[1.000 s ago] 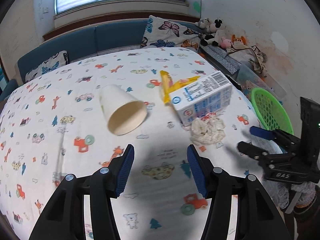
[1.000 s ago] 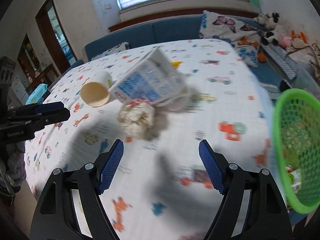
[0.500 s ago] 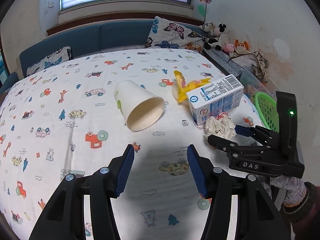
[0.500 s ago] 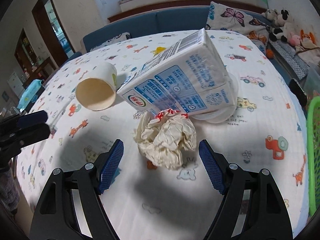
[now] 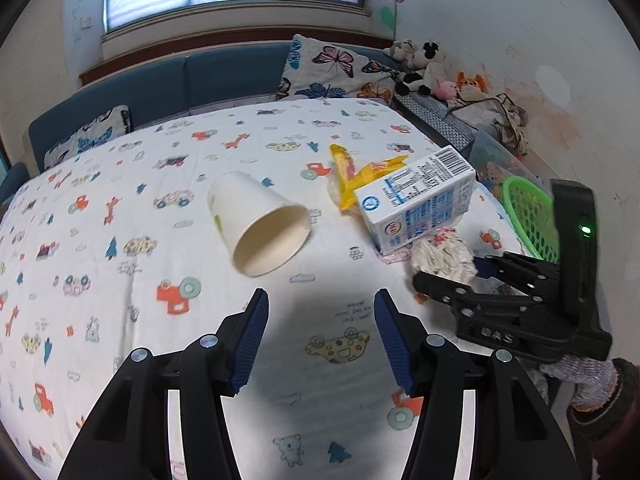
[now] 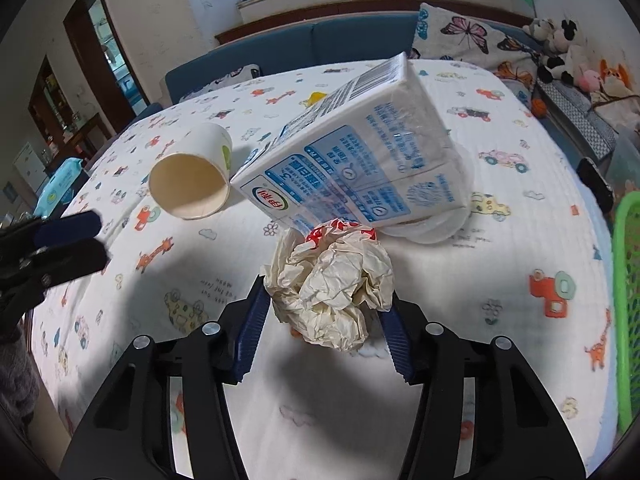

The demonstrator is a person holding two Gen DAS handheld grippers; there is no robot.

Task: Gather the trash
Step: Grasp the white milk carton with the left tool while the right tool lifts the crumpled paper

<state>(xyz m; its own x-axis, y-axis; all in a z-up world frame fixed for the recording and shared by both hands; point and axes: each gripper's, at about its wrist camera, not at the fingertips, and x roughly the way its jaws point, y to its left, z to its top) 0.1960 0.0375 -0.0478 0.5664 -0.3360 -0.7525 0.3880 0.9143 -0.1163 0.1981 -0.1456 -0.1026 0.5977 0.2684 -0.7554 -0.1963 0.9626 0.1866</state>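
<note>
A crumpled paper ball (image 6: 332,292) lies on the table between the jaws of my right gripper (image 6: 324,320), which has closed in to touch it on both sides. The ball also shows in the left wrist view (image 5: 440,256), with the right gripper (image 5: 448,276) around it. Behind it lie a blue-and-white milk carton (image 6: 352,160), tilted on a clear plastic lid (image 6: 436,228), a paper cup (image 5: 260,228) on its side, and a yellow wrapper (image 5: 352,176). My left gripper (image 5: 318,336) is open and empty, just short of the cup.
A green mesh basket (image 5: 528,212) stands past the table's right edge; it also shows in the right wrist view (image 6: 628,312). The table wears a white cartoon-print cloth (image 5: 120,220). A blue sofa (image 5: 168,88) with cushions and soft toys (image 5: 420,60) lies beyond.
My right gripper has swung from the basket side to the paper ball and narrowed its jaws around it. My left gripper has drifted slightly toward the cup.
</note>
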